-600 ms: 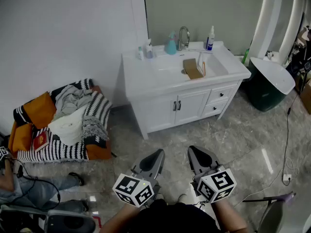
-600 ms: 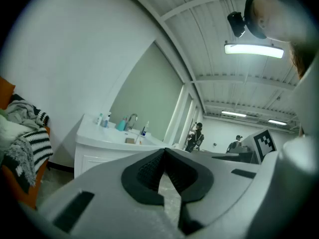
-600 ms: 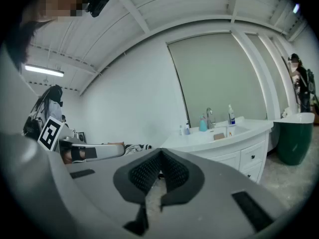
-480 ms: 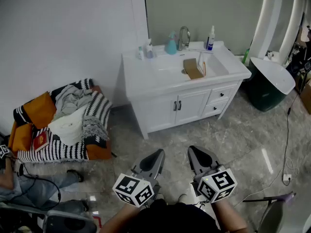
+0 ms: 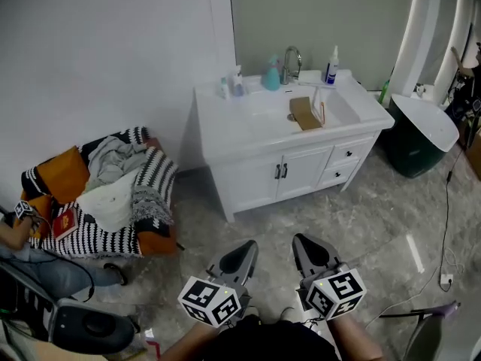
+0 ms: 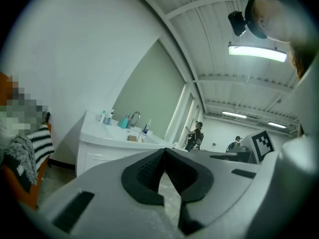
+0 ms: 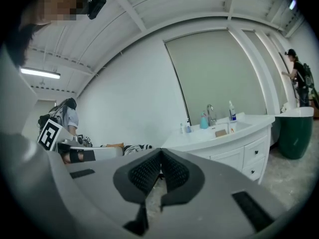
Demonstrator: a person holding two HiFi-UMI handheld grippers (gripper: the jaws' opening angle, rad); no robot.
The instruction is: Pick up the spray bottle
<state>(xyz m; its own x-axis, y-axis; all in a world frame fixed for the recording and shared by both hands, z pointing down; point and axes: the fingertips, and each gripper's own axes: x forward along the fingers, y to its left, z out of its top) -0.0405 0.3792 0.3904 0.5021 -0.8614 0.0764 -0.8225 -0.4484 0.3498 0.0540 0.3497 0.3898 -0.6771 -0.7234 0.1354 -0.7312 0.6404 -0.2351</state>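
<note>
In the head view the teal spray bottle (image 5: 271,75) is seen at the back of the white vanity surface (image 5: 225,119), just left of the tap (image 5: 290,57) and well apart from both tools. The left hand-held gripper (image 5: 248,247) and the right hand-held gripper (image 5: 301,242) are held side by side at the lower edge, over the grey floor (image 5: 376,209), and are pointed towards the vanity. How they are closed is not shown there; it is shown only in the gripper views. In the left gripper view the black pads (image 6: 149,171) are pressed together at the tips with nothing between them. In the right gripper view the pads (image 7: 144,173) are closed in the same way, also on nothing.

Only in the left gripper view are two distant persons (image 6: 193,136) seen beyond the vanity, under long ceiling lamps (image 6: 256,53). Only in the right gripper view is a standing person (image 7: 298,78) seen at the right edge.

Two small bottles (image 5: 231,86) are placed near the spray bottle on its left. A white bottle with a blue label (image 5: 331,66) is placed right of the tap. A brown object (image 5: 304,113) lies in the basin (image 5: 338,111), in front of the tap. A dark green bin (image 5: 409,156) stands right of the vanity, and a heap of striped blankets (image 5: 146,194) lies left of it by the wall. Between the hand-held grippers and the bottle are the floor, the cabinet doors (image 5: 293,175) and the front part of the surface.
</note>
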